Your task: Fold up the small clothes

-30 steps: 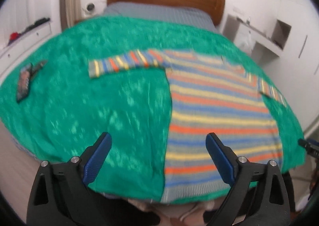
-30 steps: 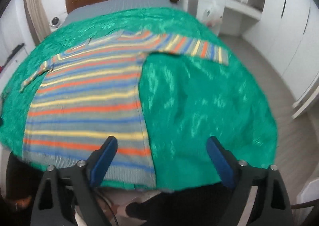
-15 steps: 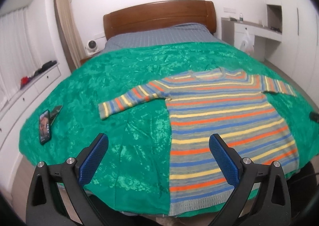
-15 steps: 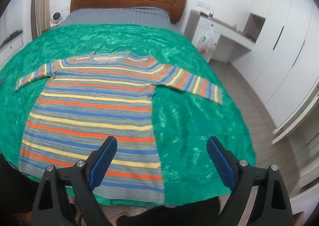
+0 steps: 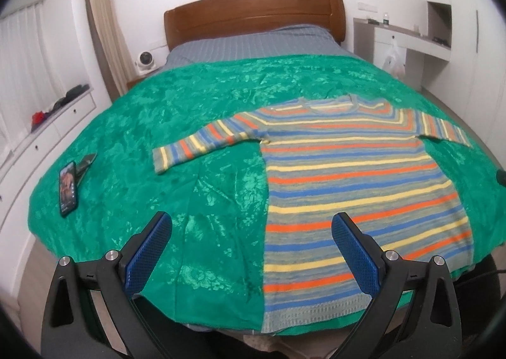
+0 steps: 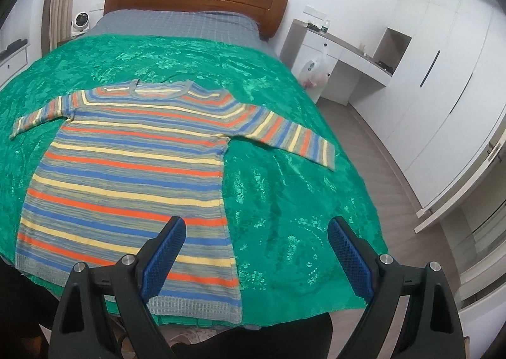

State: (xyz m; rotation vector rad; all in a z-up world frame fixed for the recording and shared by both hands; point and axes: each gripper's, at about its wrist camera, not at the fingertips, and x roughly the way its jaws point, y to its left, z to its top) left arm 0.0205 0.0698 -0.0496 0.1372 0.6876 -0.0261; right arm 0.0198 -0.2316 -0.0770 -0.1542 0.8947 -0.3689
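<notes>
At frame centre, on green spread [image 5: 196, 125]: striped sweater [image 5: 348, 175] flat, sleeves out. Low in frame, left gripper [image 5: 249, 232] and right gripper [image 6: 256, 232] both spread wide, pinching nothing, off the cloth.

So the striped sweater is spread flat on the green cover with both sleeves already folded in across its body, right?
Not quite. The striped sweater does lie flat on the green cover, but both sleeves are stretched out to the sides, not folded in. The right wrist view shows this clearly.
</notes>
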